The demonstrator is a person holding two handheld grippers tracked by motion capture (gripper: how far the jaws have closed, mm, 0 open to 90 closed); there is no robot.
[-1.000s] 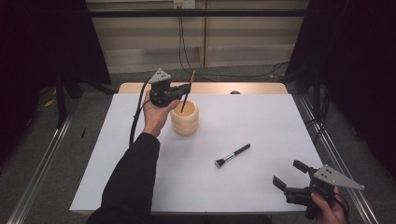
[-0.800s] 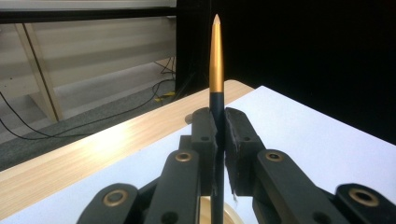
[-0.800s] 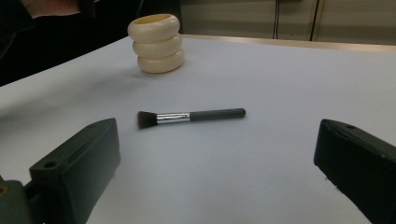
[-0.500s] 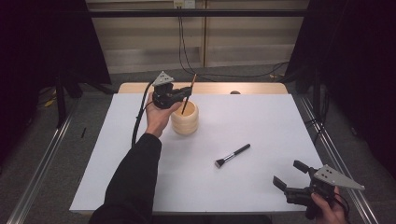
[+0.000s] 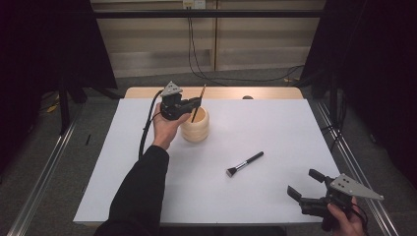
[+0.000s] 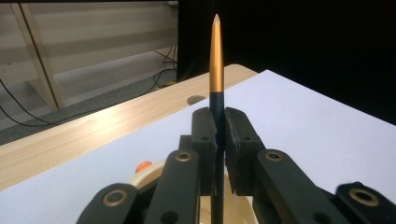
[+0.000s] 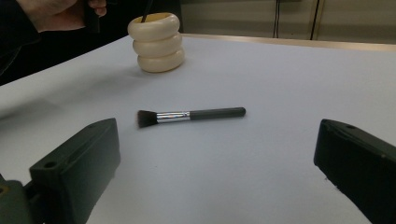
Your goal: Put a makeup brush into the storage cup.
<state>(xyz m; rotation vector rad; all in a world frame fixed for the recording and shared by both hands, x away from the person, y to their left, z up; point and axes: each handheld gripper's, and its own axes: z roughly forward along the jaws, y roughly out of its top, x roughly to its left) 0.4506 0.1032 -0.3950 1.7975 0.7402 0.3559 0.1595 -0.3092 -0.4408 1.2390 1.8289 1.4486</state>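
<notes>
- Makeup brush (image 5: 244, 164) lies flat on white table (image 5: 295, 128), near-right of middle, bristles toward near edge, handle pointing to far-right; nothing touching it.
- Right gripper (image 5: 306, 186) by near-right corner, jaws wide apart and empty; in right gripper view the brush sits ahead between the two black jaws, well apart from them.
- Cream ribbed holder (image 5: 195, 129) stands upright, left of middle toward far edge.
- Left gripper (image 5: 195, 102) held above the holder, jaws clenched on a slim dark pencil (image 6: 215, 70) with gold upper part and pale tip; pencil's lower end goes down into the holder, stick leaning slightly.
- Small orange bit visible at holder rim in left gripper view; can't tell what it is.
- Bare wooden strip of table along far edge, with a round hole in it.
- Risks, my read: letting go while the pencil leans could tip it out over the rim or rock the holder; pushing down off-centre could knock the holder over. Brush is round-handled, may roll if grabbed off-centre.
- No brands, labels or readable writing anywhere.
</notes>
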